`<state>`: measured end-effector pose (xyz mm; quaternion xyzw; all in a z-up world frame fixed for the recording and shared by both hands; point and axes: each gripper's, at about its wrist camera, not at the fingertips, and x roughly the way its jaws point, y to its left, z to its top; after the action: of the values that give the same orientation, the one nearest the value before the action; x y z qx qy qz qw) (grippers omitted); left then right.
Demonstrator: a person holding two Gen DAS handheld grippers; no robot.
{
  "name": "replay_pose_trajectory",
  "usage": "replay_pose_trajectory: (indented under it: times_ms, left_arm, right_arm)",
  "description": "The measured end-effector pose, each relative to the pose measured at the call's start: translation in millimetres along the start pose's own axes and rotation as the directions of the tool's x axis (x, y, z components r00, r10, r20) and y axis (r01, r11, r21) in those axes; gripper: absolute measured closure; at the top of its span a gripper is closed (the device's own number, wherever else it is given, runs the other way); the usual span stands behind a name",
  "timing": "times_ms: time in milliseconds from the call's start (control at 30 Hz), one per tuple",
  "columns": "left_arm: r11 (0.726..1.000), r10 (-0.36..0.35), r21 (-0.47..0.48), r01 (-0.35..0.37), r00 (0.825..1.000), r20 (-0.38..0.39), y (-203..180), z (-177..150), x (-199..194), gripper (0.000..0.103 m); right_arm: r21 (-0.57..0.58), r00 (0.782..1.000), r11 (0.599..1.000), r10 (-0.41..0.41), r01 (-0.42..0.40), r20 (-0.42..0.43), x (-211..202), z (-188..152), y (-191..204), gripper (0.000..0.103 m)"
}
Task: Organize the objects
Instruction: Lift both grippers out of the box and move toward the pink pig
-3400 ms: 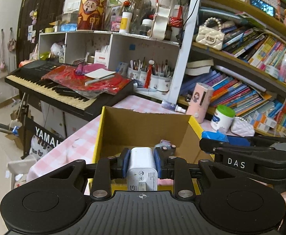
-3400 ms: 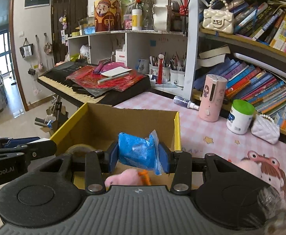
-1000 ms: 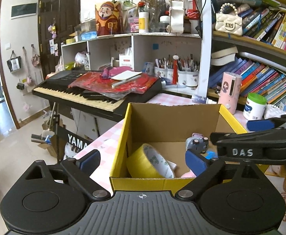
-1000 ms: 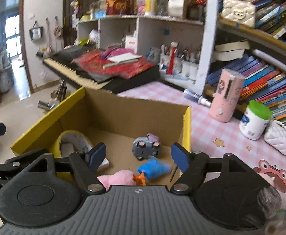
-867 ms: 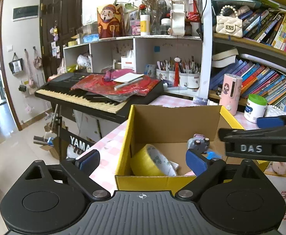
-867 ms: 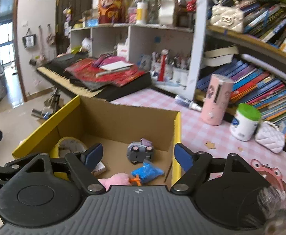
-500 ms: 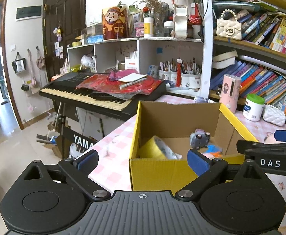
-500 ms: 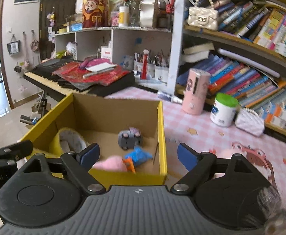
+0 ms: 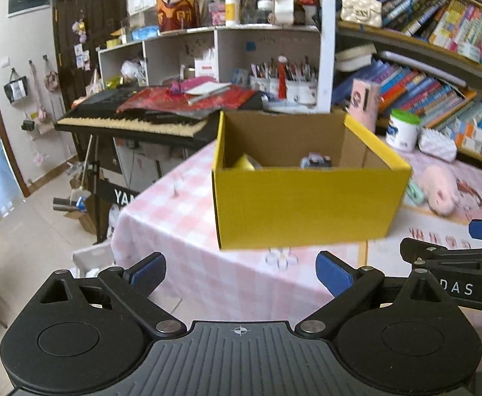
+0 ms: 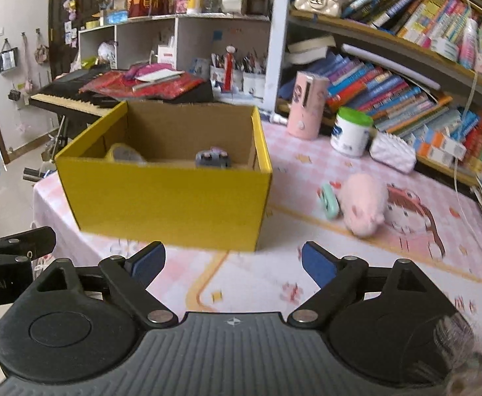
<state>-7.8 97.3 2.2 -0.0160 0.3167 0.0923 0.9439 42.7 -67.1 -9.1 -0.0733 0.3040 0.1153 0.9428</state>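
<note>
A yellow cardboard box (image 9: 307,204) (image 10: 165,198) stands on the pink checked table. Inside it a yellow tape roll (image 10: 122,153) and a grey toy car (image 10: 213,159) show above the near wall; other contents are hidden. A pink plush pig (image 10: 363,204) and a small mint-green object (image 10: 328,199) lie on the mat right of the box. My left gripper (image 9: 239,272) is open and empty, in front of the box. My right gripper (image 10: 232,264) is open and empty, in front of the box's right corner.
A pink cylinder (image 10: 307,109), a white jar with green lid (image 10: 351,132) and a white quilted pouch (image 10: 392,153) stand behind the box by the bookshelves. A keyboard piano (image 9: 135,122) is at the far left. The table edge (image 9: 122,231) drops to the floor on the left.
Both grippers let go of their items into the box, opened wide and pulled back from it. The box now sits farther away and the pig has come into view.
</note>
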Motion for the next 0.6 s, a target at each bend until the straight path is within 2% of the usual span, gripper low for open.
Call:
replay_pose_trajectory:
  times_ms: [367,600]
  left_arm:
    - [0.992,-0.095,0.079,0.1,0.993,-0.07,-25.4,-27.4,-13.3,0.004]
    - [0.964,-0.184,0.177,0.196,0.98,-0.082,-59.7,-34.9,-20.1,0.004]
  right_arm:
    - [0.079,0.995,0.993,-0.087,0.091,-0.052,-39.0,-50.4,-21.4,0.011]
    - [0.148,0.983,0.974,-0.164,0.174,-0.078,-57.0,-70.8,-46.6,0.011]
